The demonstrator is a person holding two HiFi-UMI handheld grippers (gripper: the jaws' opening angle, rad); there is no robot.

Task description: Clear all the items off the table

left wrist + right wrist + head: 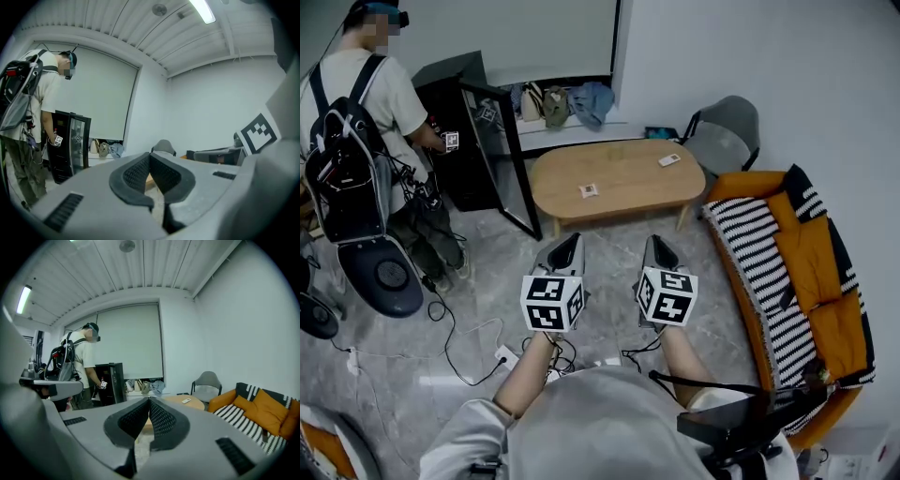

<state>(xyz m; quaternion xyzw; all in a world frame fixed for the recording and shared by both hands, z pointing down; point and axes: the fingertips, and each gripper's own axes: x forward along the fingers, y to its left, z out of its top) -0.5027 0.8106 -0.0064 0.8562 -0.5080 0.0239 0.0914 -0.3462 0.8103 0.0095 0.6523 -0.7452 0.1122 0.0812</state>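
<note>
Room: grey tiled floor, white walls, and a low oval wooden worktop (628,183) in the upper middle of the head view.

Fingers: your left gripper (572,241) is clenched. Its own view shows the ribbed fingers (136,174) pressed tip to tip with nothing between them. Your right gripper (660,242) is likewise closed and empty. Both hang over the floor, below the worktop's near edge and well apart from it, tips pointing up the frame toward it.

Task's things: two lie on the worktop.
- A small square card (589,190) sits close to the near edge, left of centre, almost straight up-frame from your left gripper.
- A white oblong item (669,160), possibly a remote, sits toward the worktop's upper right end, up-frame from your right gripper. Its long axis slants from lower left to upper right.

Judgement: the left hand is the nearer for the card and the right for the oblong item. Either set of fingers must be released before a pick. The card lies flat and looks the harder to lift.

Surroundings:
- A grey chair (724,139) stands just beyond the worktop's right end.
- An orange sofa (825,309) with a striped throw runs down the right of the frame.
- A black cabinet (478,141) with its door open stands at upper left.
- A person (361,103) wearing a backpack stands beside the cabinet.
- Cables (450,337) trail across the floor at lower left.
</note>
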